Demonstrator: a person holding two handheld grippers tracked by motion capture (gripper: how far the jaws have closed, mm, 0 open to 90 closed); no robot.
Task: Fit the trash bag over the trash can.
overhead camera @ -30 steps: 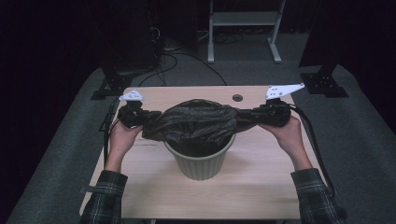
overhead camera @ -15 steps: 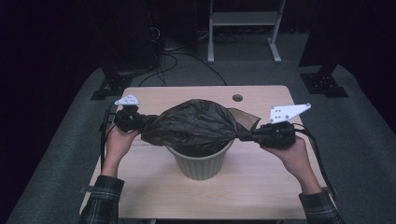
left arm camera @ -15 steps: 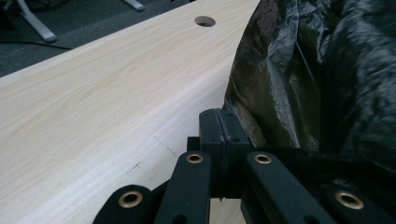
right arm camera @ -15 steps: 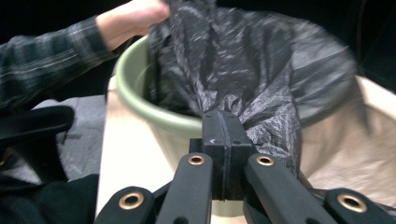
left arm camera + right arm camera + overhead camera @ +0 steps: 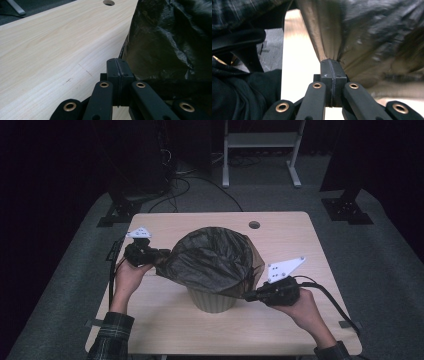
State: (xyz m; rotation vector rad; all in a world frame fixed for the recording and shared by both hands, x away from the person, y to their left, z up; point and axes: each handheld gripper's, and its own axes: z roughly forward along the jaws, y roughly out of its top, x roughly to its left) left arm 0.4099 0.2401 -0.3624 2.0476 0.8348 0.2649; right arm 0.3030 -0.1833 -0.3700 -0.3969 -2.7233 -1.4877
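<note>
My right gripper [image 5: 248,296], clamped on the black bag's [image 5: 215,257] hem, sits low beside the green bin's [image 5: 212,301] near-right rim, while my left gripper [image 5: 161,256] pinches the hem above the bin's left rim, on the bench [image 5: 300,235].

High view overhead, facing forward-down; both gripper views close on bag [image 5: 212,257].

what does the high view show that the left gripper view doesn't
High view alone: the pale green ribbed plastic bin, the right gripper clamped on the bag's edge low beside that bin, and both hands. Left gripper view alone: the left gripper close up, jaws shut on a fold of film. Both: the black plastic bin bag and the light wooden table.
</note>
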